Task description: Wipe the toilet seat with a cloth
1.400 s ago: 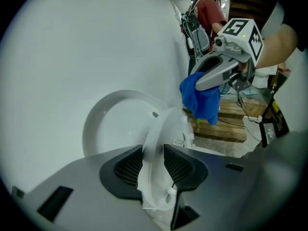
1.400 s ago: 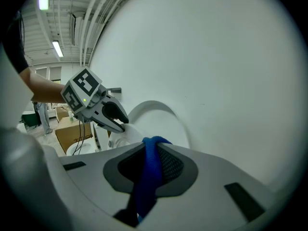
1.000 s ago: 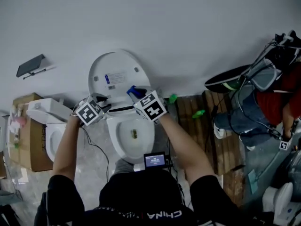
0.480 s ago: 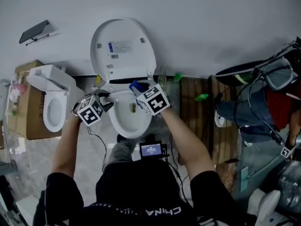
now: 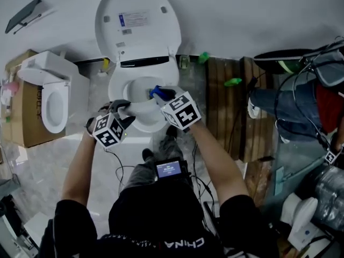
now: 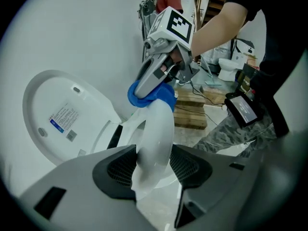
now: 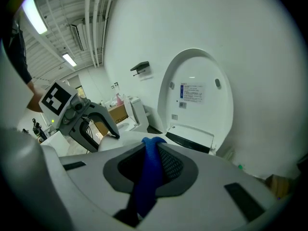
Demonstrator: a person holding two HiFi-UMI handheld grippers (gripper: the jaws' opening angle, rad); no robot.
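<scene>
A white toilet stands with its lid (image 5: 137, 20) raised against the wall. Its seat (image 5: 145, 127) lies down over the bowl. My left gripper (image 5: 124, 109) is at the seat's left front. In the left gripper view the seat ring (image 6: 156, 138) runs between the jaws of my left gripper (image 6: 151, 167), which have just been opening and no longer clamp it. My right gripper (image 5: 162, 95) is shut on a blue cloth (image 5: 159, 93) at the seat's right side. The cloth (image 7: 149, 177) fills the closed jaws in the right gripper view and rests on the ring's far end (image 6: 161, 96).
A second, smaller toilet (image 5: 48, 98) and a cardboard box (image 5: 21, 120) stand to the left. A wooden pallet (image 5: 242, 106) lies to the right, with a seated person (image 5: 290, 112) and cables beyond. A small screen device (image 5: 169, 169) hangs at my front.
Both grippers have come down from the hinge area below the lid to the front of the bowl. The seat now lies flat over the bowl, and the cloth has come down with the right gripper.
</scene>
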